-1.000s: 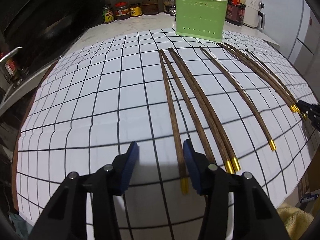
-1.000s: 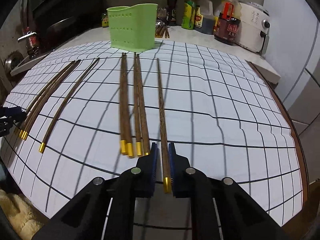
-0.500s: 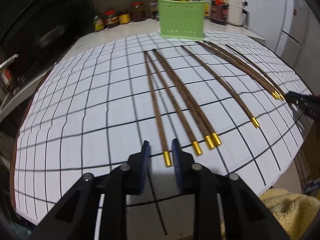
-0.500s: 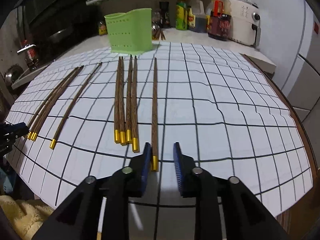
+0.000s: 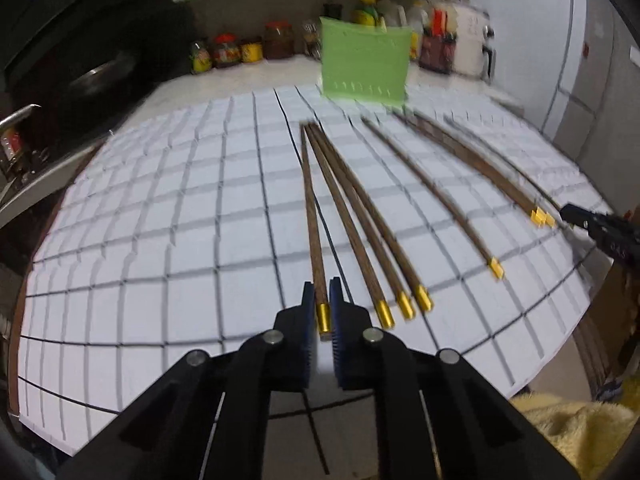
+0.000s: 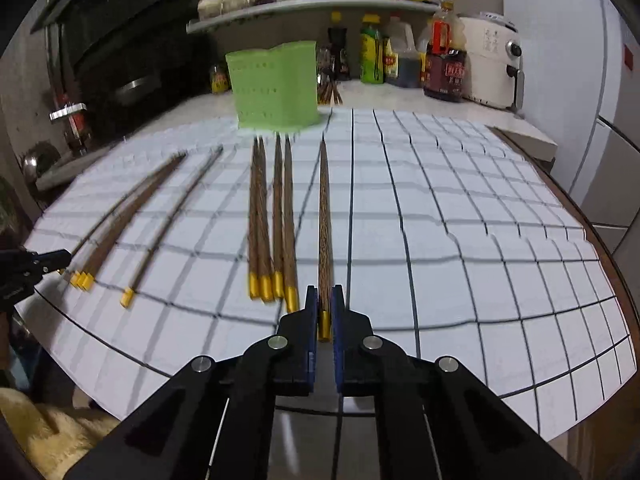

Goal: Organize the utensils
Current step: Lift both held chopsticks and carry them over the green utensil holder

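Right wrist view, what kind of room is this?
Most likely a home kitchen: sauce bottles and jars on the counter and shelf, a white countertop appliance, and a green utensil holder behind the chopsticks.

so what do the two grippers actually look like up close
Both look alike. The left gripper and right gripper have matte black angular arms, each with two round silver pivot pins, and flat blue pads with ribbed edges lining the fingers. A thin pale line runs down the inner arms. The other gripper seen from afar is dark, with small markings too blurred to read. No cables or sleeves show.
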`<state>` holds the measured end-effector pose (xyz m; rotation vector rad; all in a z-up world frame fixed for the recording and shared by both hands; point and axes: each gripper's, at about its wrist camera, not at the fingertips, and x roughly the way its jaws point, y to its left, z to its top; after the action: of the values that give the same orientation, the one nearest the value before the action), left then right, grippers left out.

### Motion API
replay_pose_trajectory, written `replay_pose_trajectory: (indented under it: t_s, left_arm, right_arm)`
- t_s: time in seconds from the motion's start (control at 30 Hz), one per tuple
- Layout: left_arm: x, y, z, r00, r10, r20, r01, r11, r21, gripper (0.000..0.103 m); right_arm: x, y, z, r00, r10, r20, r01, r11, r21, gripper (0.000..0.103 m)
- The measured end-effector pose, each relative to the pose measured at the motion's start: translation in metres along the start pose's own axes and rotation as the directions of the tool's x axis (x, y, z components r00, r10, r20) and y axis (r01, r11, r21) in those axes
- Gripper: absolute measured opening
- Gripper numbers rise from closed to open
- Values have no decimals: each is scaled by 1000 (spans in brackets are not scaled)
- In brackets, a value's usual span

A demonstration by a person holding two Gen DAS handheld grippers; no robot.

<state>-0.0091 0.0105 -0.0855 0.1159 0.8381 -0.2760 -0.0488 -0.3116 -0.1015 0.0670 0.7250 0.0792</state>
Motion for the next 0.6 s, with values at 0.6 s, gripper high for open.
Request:
replay_pose_trajectory:
  t_s: [0.6]
  left_arm:
    - [-122,41,95,879,7,477,37,996,-82,7]
  right_arm:
    - [-90,5,127,934,30,357,-36,999,11,7]
